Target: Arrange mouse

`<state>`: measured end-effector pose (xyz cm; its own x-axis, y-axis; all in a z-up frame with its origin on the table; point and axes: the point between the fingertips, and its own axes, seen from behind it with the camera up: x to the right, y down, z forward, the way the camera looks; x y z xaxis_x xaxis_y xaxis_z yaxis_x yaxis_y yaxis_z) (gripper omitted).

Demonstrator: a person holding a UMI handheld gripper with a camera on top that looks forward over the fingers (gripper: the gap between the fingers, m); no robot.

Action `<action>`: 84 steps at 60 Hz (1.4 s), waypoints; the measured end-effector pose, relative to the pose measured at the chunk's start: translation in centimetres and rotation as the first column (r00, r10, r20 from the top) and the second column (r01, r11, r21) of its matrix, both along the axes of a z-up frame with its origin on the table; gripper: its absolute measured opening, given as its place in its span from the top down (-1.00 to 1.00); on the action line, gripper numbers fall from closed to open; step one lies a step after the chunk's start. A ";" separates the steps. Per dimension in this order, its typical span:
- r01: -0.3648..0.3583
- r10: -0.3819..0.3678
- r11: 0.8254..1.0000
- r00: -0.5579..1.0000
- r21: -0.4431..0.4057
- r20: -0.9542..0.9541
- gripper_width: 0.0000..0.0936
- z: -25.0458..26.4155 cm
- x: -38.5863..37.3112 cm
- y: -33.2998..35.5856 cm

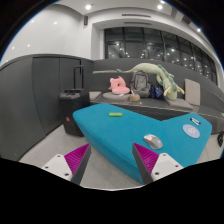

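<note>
While the mouse (152, 140) lay on the teal tabletop (120, 135) in the lower right of the frame, it sat ahead of the fingers and nearer the right one, well short of contact. Its long axis seemed to run slantwise across the frame, though it was too small to be sure. The gripper (112, 160) hung low at the bottom centre, its fingers spread wide with pink pads (76, 157) showing, holding and touching nothing. Further right on the tabletop lay a small white object (190, 130), and a yellow-green item (115, 114) rested toward the upper left. Beyond stood a black bin (71, 112) and plush toys (120, 86).
</note>
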<state>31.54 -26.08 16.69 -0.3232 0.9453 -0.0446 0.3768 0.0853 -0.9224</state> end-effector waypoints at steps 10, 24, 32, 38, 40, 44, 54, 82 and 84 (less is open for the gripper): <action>0.073 -0.073 0.997 0.997 0.020 -0.007 -0.82 -1.2 -3.0 3.7; 0.224 -0.226 0.973 0.974 0.056 0.028 -0.82 -4.8 -6.6 11.3; 0.299 -0.304 0.950 0.952 0.090 0.041 -0.82 -7.1 -8.1 15.3; 0.330 -0.336 0.939 0.940 0.098 0.057 -0.82 -8.6 -9.0 17.1; 0.334 -0.341 0.937 0.938 0.098 0.061 -0.82 -9.1 -9.4 17.4; 0.344 -0.351 0.934 0.935 0.101 0.060 -0.82 -9.7 -10.2 18.0; 0.338 -0.347 0.934 0.935 0.113 0.072 -0.82 -11.8 -12.7 18.1; 0.330 -0.348 0.933 0.929 0.143 0.129 -0.85 -17.6 -24.3 17.6; 0.326 -0.344 0.935 0.928 0.137 0.143 -0.84 -18.1 -25.0 17.4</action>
<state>6.58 -8.65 -1.40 0.0162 0.9991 0.0396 0.5444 0.0244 -0.8385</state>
